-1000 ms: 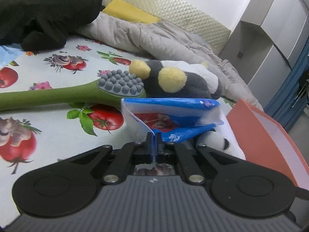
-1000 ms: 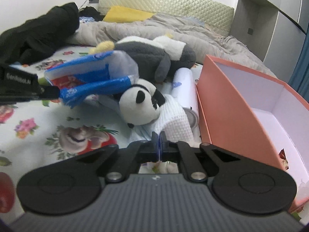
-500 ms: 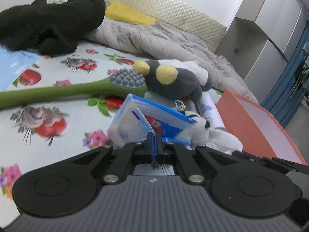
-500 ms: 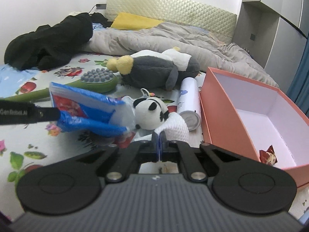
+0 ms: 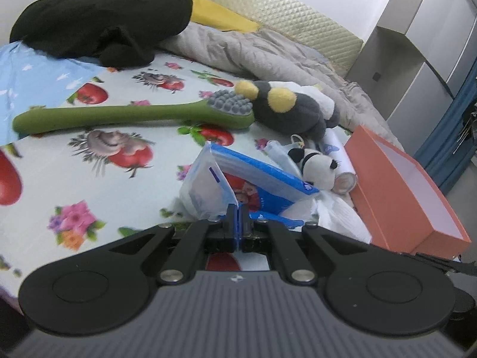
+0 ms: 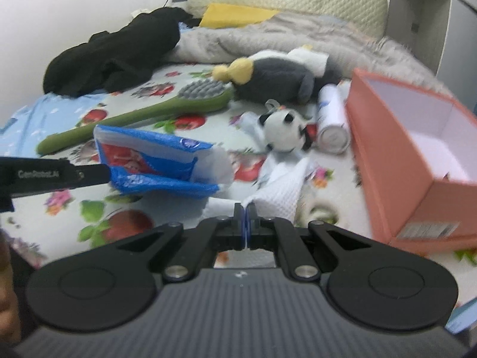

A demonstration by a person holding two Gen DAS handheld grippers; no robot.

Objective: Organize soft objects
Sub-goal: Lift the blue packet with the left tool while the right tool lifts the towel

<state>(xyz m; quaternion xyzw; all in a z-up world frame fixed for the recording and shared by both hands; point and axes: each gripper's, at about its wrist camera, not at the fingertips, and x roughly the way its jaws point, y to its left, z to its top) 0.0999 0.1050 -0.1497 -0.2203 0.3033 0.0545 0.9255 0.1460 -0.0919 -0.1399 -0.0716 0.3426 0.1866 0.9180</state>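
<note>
My left gripper [image 5: 238, 223] is shut on a blue and white plastic packet [image 5: 238, 179] and holds it above the bed; the packet also shows in the right wrist view [image 6: 161, 161]. My right gripper [image 6: 246, 223] is shut on a corner of a white waffle cloth [image 6: 277, 191], which also shows in the left wrist view [image 5: 342, 217]. A small panda plush [image 6: 283, 131] lies on the cloth's far end, and it shows in the left wrist view too [image 5: 316, 167]. A grey and yellow plush [image 6: 277, 74] lies behind it. An open orange box [image 6: 417, 137] stands to the right.
A long green massage brush [image 5: 134, 113] lies across the flowered sheet. A white cylinder [image 6: 331, 119] lies beside the box. Black clothes [image 5: 101, 24], a grey duvet [image 5: 268, 53] and a yellow pillow [image 5: 220, 18] lie at the bed's head. Grey cupboards [image 5: 423, 53] stand at the right.
Both grippers have pulled back from the toys. The left one has carried the packet back with it. The right one has drawn the cloth corner back, and the panda now lies farther off.
</note>
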